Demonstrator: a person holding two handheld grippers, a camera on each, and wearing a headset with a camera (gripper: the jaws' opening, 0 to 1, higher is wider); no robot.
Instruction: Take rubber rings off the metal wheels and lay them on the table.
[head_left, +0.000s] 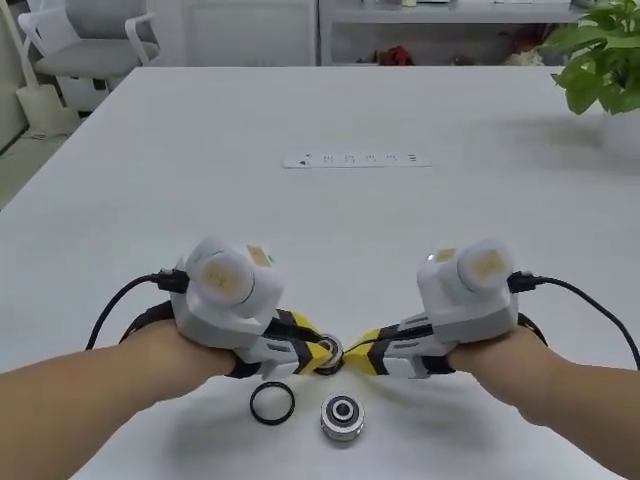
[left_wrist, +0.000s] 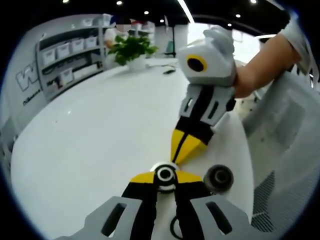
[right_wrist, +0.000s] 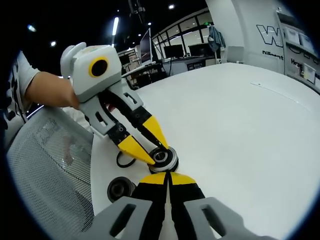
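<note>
Nearest the person, just in front of the wheel (head_left: 329, 352) that the grippers hold, a ring (head_left: 272, 402) lies flat and loose on the table (head_left: 330, 230). Beside it, also on the near side of the held wheel, a second wheel (head_left: 342, 416) lies on its face. Its rim looks like bare metal in the head view and darker in the gripper views, so I cannot say for sure that its ring is off.

The held wheel sits just above the table. The left gripper (left_wrist: 165, 176) is clamped on it, one jaw on each side. The right gripper (right_wrist: 167, 179) has its jaws together, tips touching the wheel's rim from the opposite side. Whether they pinch the dark band there I cannot tell. That band suggests this wheel's ring is not yet off.

By my reading, one ring is laid down and this one remains to be peeled off and set beside it.

Well beyond the wheel lie a power strip (head_left: 357, 159) and, at the far right, a plant (head_left: 603, 60).
</note>
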